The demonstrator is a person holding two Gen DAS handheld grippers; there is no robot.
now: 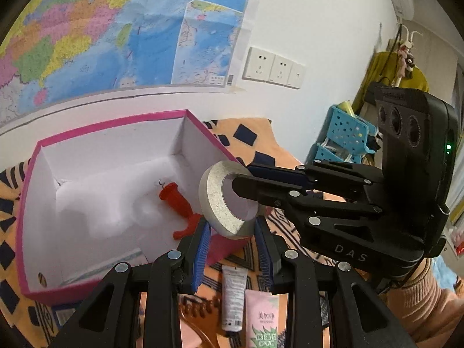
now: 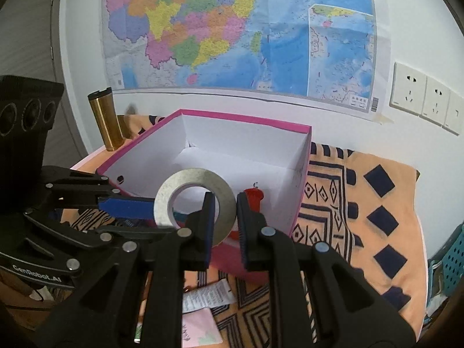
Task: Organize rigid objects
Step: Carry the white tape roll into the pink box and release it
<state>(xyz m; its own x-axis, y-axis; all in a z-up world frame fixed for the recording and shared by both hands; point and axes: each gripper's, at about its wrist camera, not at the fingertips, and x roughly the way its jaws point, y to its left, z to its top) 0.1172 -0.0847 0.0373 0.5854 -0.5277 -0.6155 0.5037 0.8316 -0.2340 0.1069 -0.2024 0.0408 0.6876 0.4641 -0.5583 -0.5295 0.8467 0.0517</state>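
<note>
Tape roll is held up in the air at the near right wall of the pink box, ring face-on to the right wrist view, its axis running roughly along the right hand-held gripper. Right pads are nearly closed on the ring's wall, one inside the hole, one outside; left hand-held gripper narrowly open, pinching the lower rim, contact looks real but light. Box lies just ahead and below both; red peg already inside. Readable: "DAS" on one body, "GenRobot.AI" on the other; pink tube print too small
</note>
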